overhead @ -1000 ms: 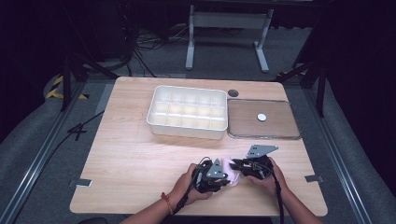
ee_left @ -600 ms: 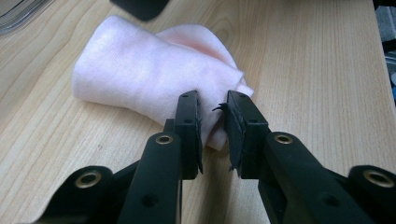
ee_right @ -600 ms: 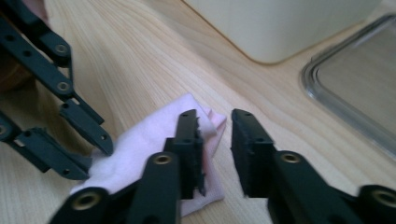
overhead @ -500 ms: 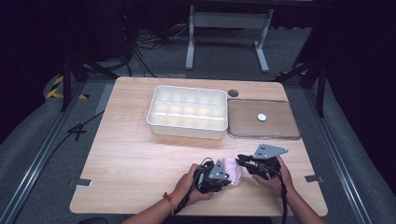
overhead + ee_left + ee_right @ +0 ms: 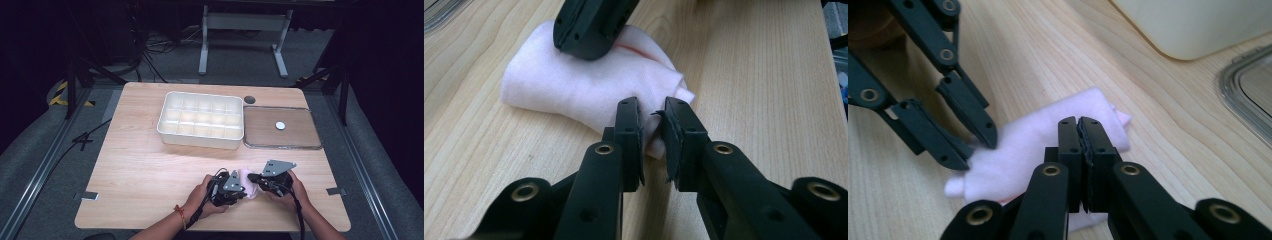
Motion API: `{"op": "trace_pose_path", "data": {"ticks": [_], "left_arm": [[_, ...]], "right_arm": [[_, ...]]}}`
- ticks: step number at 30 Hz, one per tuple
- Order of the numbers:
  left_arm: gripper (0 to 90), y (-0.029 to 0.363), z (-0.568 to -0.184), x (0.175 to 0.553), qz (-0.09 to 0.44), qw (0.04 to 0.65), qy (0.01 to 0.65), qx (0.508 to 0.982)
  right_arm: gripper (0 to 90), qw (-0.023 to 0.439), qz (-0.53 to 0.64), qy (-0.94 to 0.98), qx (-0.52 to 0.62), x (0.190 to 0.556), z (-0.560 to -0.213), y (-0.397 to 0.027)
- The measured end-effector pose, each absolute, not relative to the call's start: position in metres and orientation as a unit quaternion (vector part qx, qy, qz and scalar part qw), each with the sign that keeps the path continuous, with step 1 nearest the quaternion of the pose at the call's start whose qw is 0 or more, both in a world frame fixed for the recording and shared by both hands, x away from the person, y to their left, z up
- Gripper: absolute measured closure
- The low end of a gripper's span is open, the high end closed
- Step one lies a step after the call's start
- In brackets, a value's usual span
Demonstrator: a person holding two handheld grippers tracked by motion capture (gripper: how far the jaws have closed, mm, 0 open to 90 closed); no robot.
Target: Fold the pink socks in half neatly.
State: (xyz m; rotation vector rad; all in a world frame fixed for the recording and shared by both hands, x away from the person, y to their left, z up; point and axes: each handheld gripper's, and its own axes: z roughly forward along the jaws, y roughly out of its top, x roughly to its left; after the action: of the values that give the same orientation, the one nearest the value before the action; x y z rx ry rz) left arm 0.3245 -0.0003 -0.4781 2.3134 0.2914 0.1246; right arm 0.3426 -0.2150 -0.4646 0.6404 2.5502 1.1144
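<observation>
Hands come in over the near edge of the table [image 5: 130,170], a little right of its middle, each with a two-jaw gripper, and the two grippers meet over a small folded pink cloth [image 5: 248,180] lying flat on the wood.

On the left, the left gripper [image 5: 239,186] has its jaws drawn in on the cloth's near corner; the left gripper view shows a fold of the pink fabric pinched between its fingertips [image 5: 630,120], with only a narrow slot between the jaws. Across the cloth from it, the right gripper [image 5: 254,178] has just been closing: in its own view its jaws stand pressed together, flat against each other, over the cloth's edge [image 5: 1048,145]. Whether fabric is caught between them cannot be told.

Farther back, near the far edge, stands a white compartment tray [image 5: 201,120]. Just beside it on the right lies a clear flat lid [image 5: 282,127] with a small white disc [image 5: 280,125] on it.
</observation>
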Motion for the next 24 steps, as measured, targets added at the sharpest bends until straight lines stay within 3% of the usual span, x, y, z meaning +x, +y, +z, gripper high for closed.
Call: {"op": "trace_pose_path", "data": {"ticks": [8,15,24], "left_arm": [[77.8,0.000,-0.479,0.325,0.044,0.395,0.119,0.910],[77.8,0.000,-0.479,0.326,0.043,0.397,0.119,0.909],[77.8,0.000,-0.480,0.325,0.042,0.399,0.123,0.907]], "right_arm": [[89.5,0.183,0.387,0.870,0.246,0.346,-0.462,-0.222],[88.8,0.171,0.422,0.863,0.219,0.338,-0.451,-0.213],[88.4,0.163,0.382,0.883,0.219,0.345,-0.463,-0.199]]}}
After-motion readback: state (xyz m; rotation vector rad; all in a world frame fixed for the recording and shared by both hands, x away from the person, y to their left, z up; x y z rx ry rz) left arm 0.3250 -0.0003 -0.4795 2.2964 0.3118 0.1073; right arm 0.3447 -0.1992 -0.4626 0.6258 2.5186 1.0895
